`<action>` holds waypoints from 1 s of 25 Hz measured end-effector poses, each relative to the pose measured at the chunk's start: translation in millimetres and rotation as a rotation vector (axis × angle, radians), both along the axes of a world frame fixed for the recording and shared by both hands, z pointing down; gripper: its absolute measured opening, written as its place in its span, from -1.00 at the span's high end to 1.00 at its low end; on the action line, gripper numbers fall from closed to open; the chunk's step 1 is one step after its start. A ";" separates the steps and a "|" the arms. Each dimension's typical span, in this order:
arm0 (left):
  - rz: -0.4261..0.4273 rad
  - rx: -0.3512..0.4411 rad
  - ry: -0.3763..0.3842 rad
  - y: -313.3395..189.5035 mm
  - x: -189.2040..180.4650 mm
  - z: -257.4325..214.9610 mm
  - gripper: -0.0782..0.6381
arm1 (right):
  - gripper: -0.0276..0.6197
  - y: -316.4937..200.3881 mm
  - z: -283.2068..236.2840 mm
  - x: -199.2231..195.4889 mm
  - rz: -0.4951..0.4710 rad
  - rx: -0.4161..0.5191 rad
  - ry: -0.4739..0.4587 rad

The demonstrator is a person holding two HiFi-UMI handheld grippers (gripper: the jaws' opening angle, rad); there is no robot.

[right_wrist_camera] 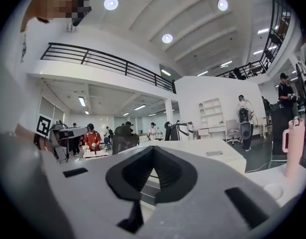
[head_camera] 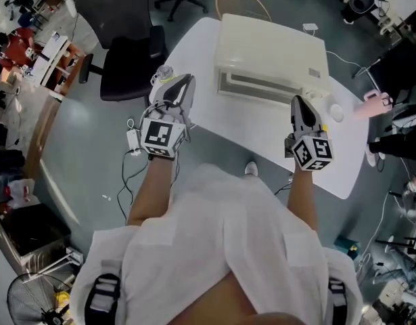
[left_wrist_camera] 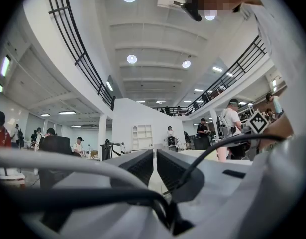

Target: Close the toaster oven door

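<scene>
Across the white table (head_camera: 262,124) the toaster oven (head_camera: 272,53) sits at the far edge, door apparently up — you hold the left gripper (head_camera: 182,81) and right gripper (head_camera: 299,101) pinched shut, empty, just short of it — likely finished pushing.

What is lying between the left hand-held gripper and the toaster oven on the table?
Between the left hand-held gripper and the toaster oven, the head view shows only bare white table.
</scene>
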State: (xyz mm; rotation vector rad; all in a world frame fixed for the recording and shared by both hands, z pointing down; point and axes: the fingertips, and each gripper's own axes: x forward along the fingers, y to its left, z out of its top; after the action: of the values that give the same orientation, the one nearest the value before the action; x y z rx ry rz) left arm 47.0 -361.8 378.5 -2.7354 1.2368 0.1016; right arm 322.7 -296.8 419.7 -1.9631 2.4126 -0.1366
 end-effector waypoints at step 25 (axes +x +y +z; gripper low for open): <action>0.006 -0.007 -0.011 17.2 4.1 5.3 0.72 | 0.91 21.7 2.6 0.5 0.025 -0.028 0.049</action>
State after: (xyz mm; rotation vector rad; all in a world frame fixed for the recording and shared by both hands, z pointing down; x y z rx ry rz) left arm 51.0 -344.6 383.9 -2.7426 1.2287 0.0833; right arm 323.2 -275.2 422.4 -2.0312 2.4274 -0.1237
